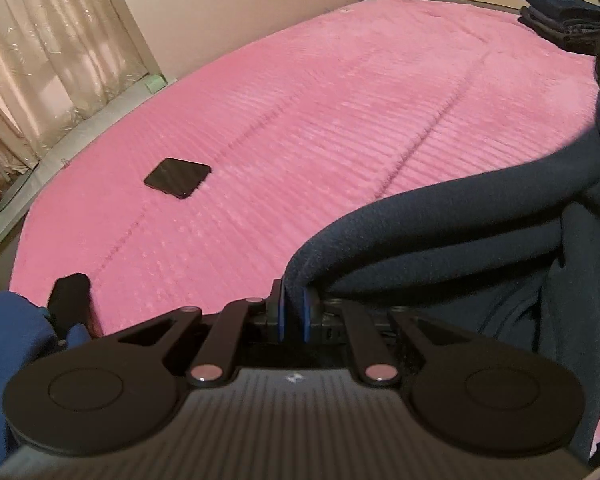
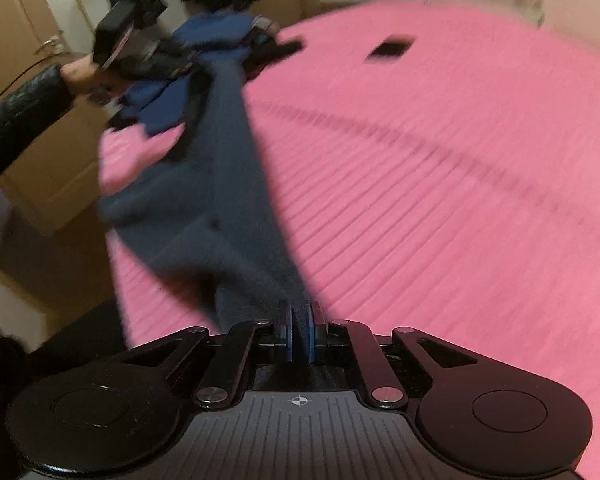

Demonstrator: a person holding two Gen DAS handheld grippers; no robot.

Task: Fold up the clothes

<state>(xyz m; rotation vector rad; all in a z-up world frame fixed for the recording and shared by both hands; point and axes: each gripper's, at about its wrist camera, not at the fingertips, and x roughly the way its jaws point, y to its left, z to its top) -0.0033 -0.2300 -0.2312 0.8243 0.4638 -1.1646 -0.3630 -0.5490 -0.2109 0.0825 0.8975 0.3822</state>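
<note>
On the left, the left gripper has its jaws pinching a thick rolled edge of the dark navy garment, lifted off the pink bed. The cloth stretches to the right gripper, whose jaws are pressed together on another edge; the middle sags near the bed's front edge. Both holds look shallow, so a hard pull apart could slip the fleece free. The swinging cloth might also drag the blue clothes pile or sweep the phone.
</note>
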